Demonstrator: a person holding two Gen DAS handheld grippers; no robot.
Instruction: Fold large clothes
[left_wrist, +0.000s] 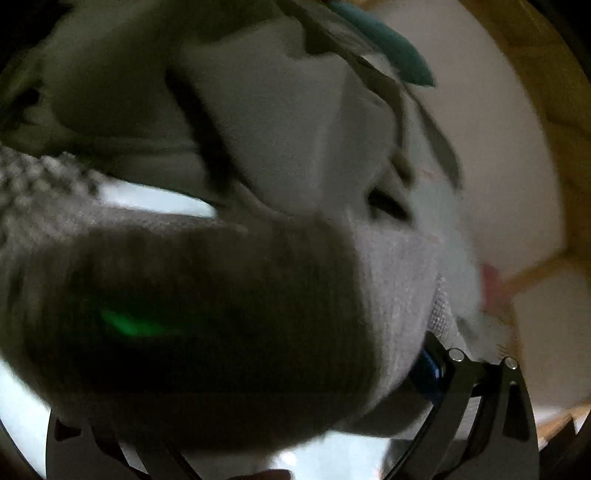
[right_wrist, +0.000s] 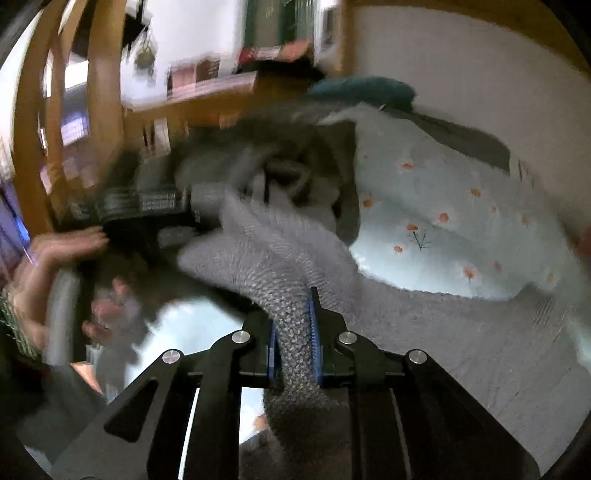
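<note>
A large grey knitted sweater (right_wrist: 424, 332) lies partly on a light blue flowered bedsheet (right_wrist: 461, 206). My right gripper (right_wrist: 293, 332) is shut on a bunched fold of the sweater, pinched between the blue pads (right_wrist: 314, 332). In the left wrist view the sweater (left_wrist: 221, 295) drapes over the left gripper and hides most of it. Only one black finger (left_wrist: 461, 387) with a blue pad shows, pressed against the knit. The left gripper (right_wrist: 147, 210) also shows blurred in the right wrist view, held by a hand (right_wrist: 48, 266) at the sweater's other end.
A teal cushion (right_wrist: 362, 90) lies at the bed's far end, and it also shows in the left wrist view (left_wrist: 391, 48). More grey clothes (right_wrist: 288, 147) are piled behind the sweater. A wooden frame (right_wrist: 107, 74) and shelves stand at the left. A white wall (right_wrist: 461, 66) is behind.
</note>
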